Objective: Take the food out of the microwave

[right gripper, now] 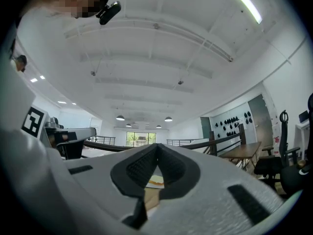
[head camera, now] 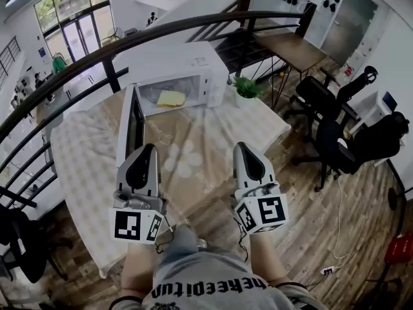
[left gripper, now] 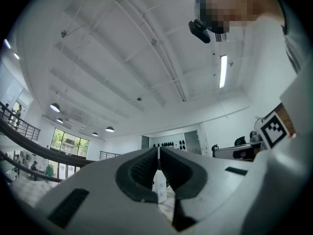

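A white microwave stands at the far side of the table, its door swung open to the left. Inside lies the food, a pale yellow slice on a plate. My left gripper and right gripper hover side by side over the near part of the table, both pointing at the microwave and well short of it. Both are shut with nothing held. In the right gripper view the shut tips frame a bit of the food. The left gripper's tips also touch.
A small green potted plant stands just right of the microwave. A dark curved railing runs behind the table. Black office chairs and a wooden desk stand to the right. The person's legs are at the table's near edge.
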The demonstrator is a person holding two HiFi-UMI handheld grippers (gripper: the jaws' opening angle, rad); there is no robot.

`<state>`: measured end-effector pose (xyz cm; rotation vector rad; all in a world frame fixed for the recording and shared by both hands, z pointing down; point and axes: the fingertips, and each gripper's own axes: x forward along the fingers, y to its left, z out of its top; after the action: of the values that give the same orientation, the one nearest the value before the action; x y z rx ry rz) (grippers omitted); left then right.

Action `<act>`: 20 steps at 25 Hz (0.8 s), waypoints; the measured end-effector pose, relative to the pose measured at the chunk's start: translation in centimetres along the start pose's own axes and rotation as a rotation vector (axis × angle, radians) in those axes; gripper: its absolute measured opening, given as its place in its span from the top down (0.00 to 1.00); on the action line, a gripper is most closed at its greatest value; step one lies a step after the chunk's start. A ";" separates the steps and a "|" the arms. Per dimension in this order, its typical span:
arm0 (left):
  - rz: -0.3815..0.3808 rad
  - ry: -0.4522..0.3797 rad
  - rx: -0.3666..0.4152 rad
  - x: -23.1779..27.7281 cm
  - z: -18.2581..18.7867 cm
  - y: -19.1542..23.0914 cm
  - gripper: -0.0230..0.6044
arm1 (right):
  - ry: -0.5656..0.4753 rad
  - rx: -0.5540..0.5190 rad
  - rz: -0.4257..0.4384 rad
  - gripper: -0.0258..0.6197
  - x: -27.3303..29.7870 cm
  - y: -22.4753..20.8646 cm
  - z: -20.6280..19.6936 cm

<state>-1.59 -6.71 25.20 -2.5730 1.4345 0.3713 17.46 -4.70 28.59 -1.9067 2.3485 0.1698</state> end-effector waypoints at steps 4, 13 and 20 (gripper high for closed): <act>0.004 0.030 -0.004 1.4 -1.4 0.3 0.94 | 0.032 0.009 0.012 0.95 1.2 -0.5 -1.4; 0.003 0.031 -0.005 6.4 -3.3 1.5 0.94 | 0.035 -0.005 0.035 0.95 6.4 -2.9 -2.2; 0.022 0.028 0.005 10.5 -4.4 3.8 0.94 | 0.032 -0.014 0.063 0.95 11.8 -4.2 -2.8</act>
<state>1.06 -18.40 26.20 -2.5705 1.4718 0.3363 19.14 -17.45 29.42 -1.8566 2.4362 0.1625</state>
